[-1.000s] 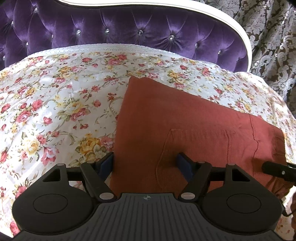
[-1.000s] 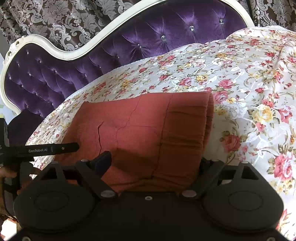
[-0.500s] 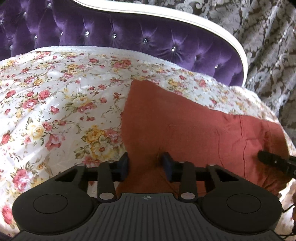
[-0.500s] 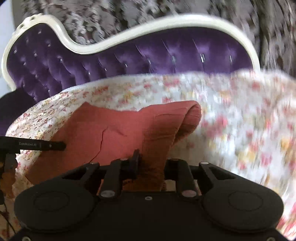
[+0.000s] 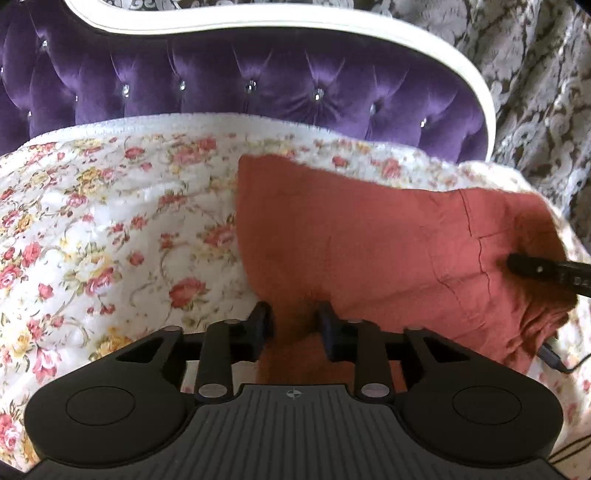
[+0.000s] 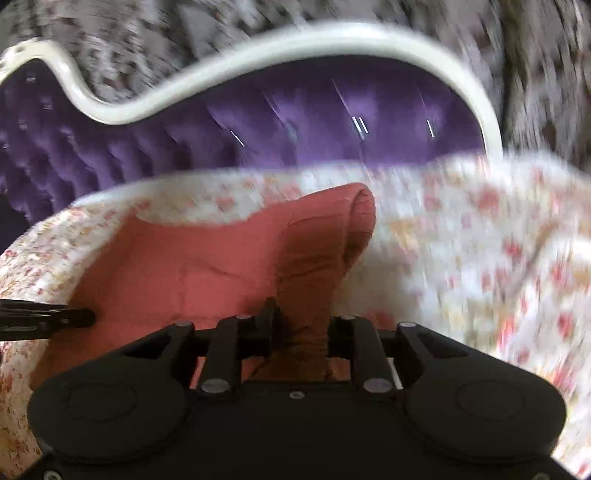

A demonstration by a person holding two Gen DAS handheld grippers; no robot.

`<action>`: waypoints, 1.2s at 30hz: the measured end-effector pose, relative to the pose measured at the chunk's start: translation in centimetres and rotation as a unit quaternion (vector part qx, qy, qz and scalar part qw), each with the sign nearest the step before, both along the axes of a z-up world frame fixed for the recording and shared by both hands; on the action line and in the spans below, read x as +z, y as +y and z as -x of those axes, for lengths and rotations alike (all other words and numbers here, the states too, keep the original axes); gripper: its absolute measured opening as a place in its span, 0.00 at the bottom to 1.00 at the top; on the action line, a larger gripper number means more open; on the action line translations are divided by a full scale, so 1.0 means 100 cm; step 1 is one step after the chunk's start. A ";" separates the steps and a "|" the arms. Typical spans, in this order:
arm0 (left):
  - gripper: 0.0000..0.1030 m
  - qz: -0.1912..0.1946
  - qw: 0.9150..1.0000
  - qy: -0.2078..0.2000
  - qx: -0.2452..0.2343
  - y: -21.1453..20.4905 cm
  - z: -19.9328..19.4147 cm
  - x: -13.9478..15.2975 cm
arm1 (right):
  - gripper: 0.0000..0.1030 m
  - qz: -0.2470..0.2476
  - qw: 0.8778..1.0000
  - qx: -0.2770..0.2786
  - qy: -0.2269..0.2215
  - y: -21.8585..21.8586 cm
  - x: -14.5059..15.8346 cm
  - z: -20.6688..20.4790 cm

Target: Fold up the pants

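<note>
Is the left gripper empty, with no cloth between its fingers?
No, the left gripper pinches a bunched edge of the red pants.

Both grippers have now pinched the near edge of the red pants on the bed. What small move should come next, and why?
Probably lift both corners together and carry them toward the purple headboard. The left gripper and the right gripper each clamp a bunch of the red pants, whose far part lies flat on the floral bedspread, so the near edge can fold over it.

A rose-patterned floral bedspread (image 5: 110,229) covers the bed. At its head stands a tufted purple velvet headboard (image 5: 229,85) with a cream frame (image 5: 280,27); damask curtains (image 5: 535,92) hang behind.
</note>
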State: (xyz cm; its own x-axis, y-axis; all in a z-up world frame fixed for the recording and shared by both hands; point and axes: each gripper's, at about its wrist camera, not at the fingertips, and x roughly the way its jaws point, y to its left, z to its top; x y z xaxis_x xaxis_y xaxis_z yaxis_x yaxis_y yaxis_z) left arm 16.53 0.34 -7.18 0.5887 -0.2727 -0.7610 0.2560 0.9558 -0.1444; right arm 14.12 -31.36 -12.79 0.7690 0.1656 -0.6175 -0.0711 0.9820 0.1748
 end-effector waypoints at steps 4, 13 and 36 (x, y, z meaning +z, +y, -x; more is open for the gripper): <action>0.31 0.006 1.000 0.016 0.007 0.013 0.012 0.006 | 0.48 -0.021 0.999 -0.039 0.003 -0.018 -0.002 0.011; 0.30 0.003 1.000 -0.002 0.023 -0.002 0.057 0.025 | 0.53 0.051 0.995 -0.026 -0.079 0.031 0.029 0.078; 0.30 -0.011 0.996 -0.015 0.082 -0.029 0.130 0.056 | 0.52 0.021 0.998 -0.043 -0.045 0.057 0.034 0.145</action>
